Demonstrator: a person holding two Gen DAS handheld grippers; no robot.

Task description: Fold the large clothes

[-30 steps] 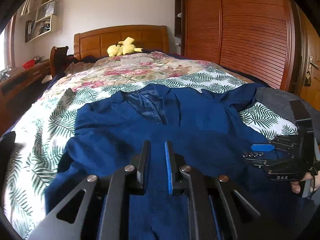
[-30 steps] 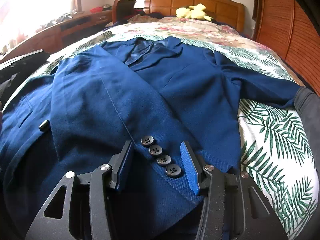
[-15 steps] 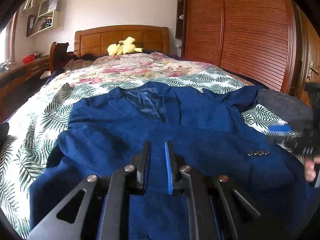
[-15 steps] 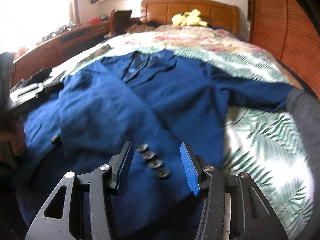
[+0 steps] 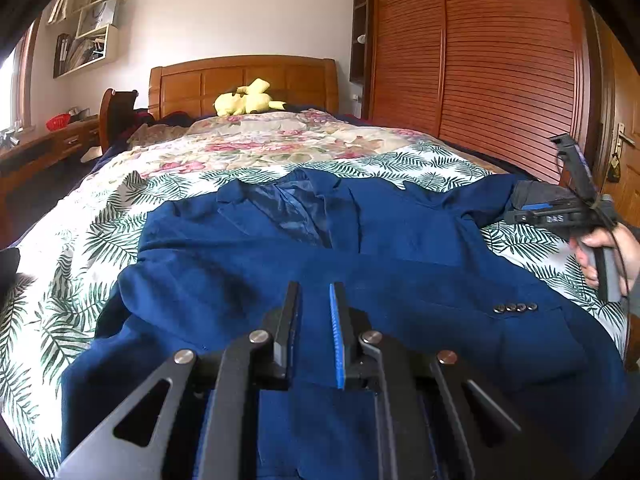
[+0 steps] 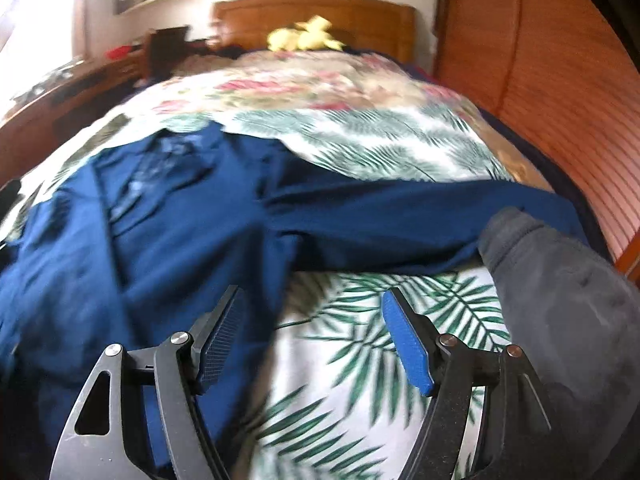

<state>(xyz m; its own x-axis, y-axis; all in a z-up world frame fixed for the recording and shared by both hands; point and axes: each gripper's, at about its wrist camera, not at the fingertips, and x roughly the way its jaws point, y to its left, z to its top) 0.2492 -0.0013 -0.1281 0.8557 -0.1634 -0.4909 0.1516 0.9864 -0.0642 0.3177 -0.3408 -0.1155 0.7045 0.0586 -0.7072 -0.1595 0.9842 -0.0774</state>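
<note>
A large blue jacket (image 5: pixel 320 264) lies spread on the leaf-print bedspread (image 5: pixel 72 248), collar toward the headboard. One sleeve is folded across its front, and the buttoned cuff (image 5: pixel 514 307) rests at the right. The other sleeve (image 6: pixel 420 208) stretches out to the right. My left gripper (image 5: pixel 314 292) is at the jacket's near hem, its jaws nearly together with blue cloth in the narrow gap. My right gripper (image 6: pixel 312 300) hovers over the bedspread just off the jacket's right edge. Its jaws are opening and hold nothing. A hand (image 5: pixel 608 248) carries the right gripper (image 5: pixel 516 216) in the left wrist view.
A grey garment (image 6: pixel 560 280) lies at the bed's right edge beside the outstretched sleeve. A yellow plush toy (image 5: pixel 248 98) sits by the wooden headboard (image 5: pixel 240 80). A slatted wardrobe (image 5: pixel 500 60) stands to the right and a wooden desk (image 5: pixel 40 152) to the left.
My right gripper left the buttoned cuff lying on the jacket, swung right and up off the jacket, and spread its jaws wider. My left gripper stayed in place.
</note>
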